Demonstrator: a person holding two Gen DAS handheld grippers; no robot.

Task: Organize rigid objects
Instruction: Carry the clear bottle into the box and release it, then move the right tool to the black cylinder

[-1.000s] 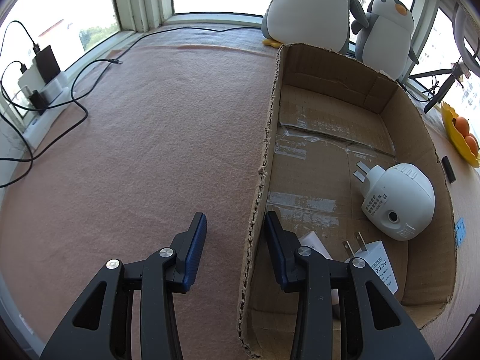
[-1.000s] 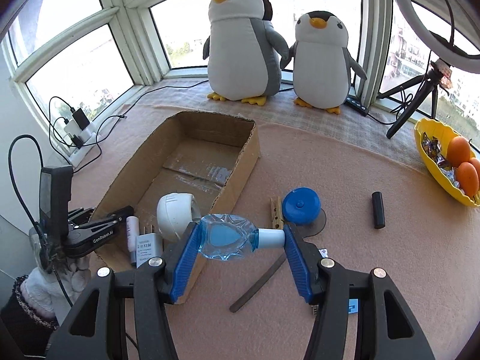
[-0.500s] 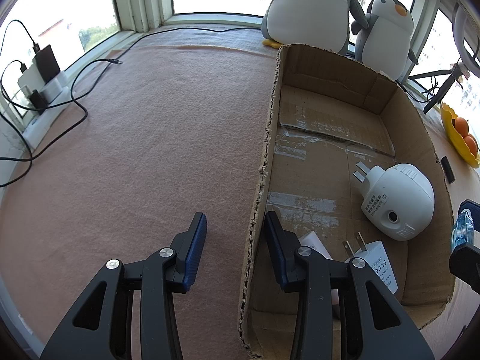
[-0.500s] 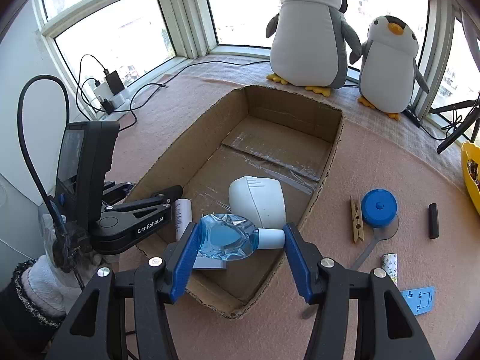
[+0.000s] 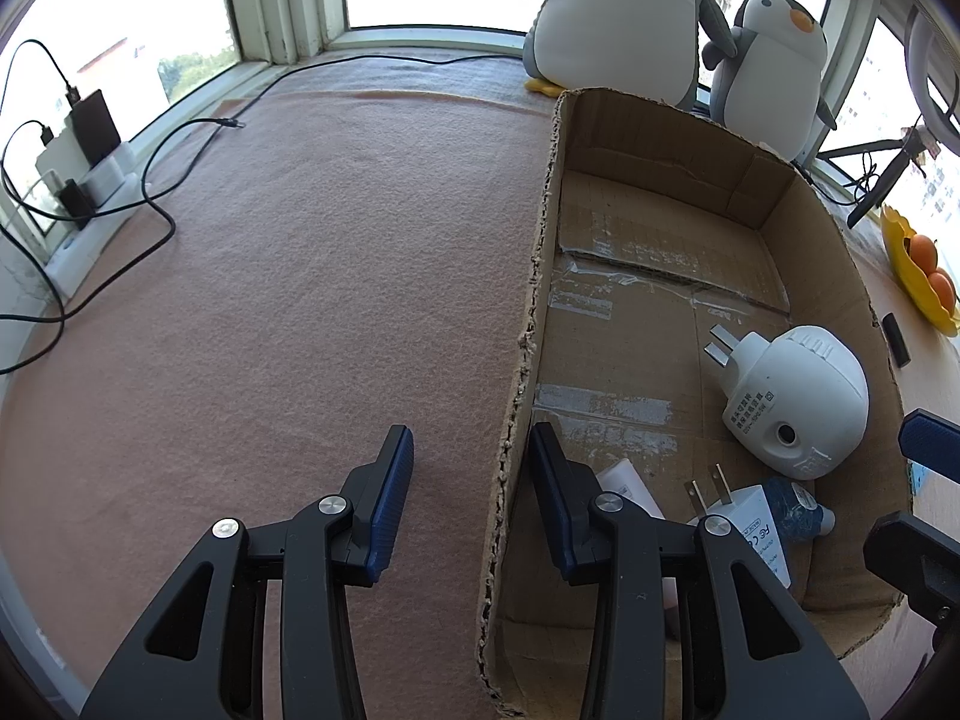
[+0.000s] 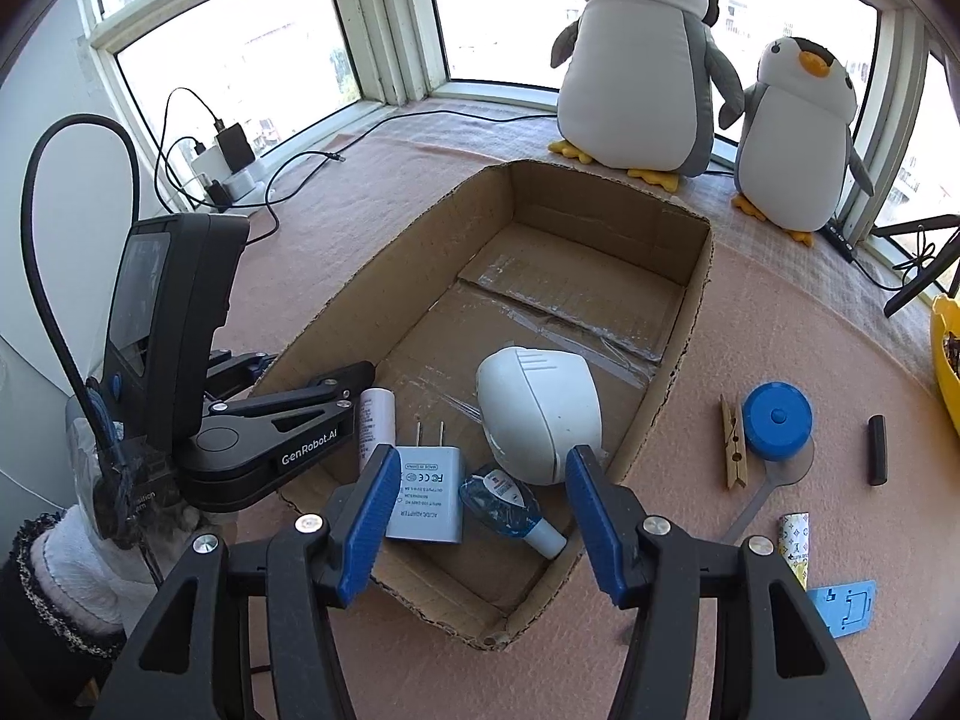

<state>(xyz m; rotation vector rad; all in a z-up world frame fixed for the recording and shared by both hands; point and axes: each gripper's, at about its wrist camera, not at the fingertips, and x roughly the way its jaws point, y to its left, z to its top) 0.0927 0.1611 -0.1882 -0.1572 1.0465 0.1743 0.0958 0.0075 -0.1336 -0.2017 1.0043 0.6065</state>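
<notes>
- While our right gripper (image 6: pixel 483 510) hangs wide open and empty over the brown cardboard box (image 6: pixel 690 336), the small clear blue plastic bottle (image 6: pixel 510 507) lies inside, beside the white wall charger (image 6: pixel 427 495).
- Our left gripper (image 5: pixel 471 492) straddles the box's side wall, jaws parted, gripping nothing.

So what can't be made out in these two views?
- White tube: its lower end is hidden behind the left gripper in both views.
- Yellow bowl: cut off by the right wrist view's edge, contents unclear.
- Charger label: print too small to read.
- Small blue bottle: partly behind the charger in the left wrist view.
</notes>
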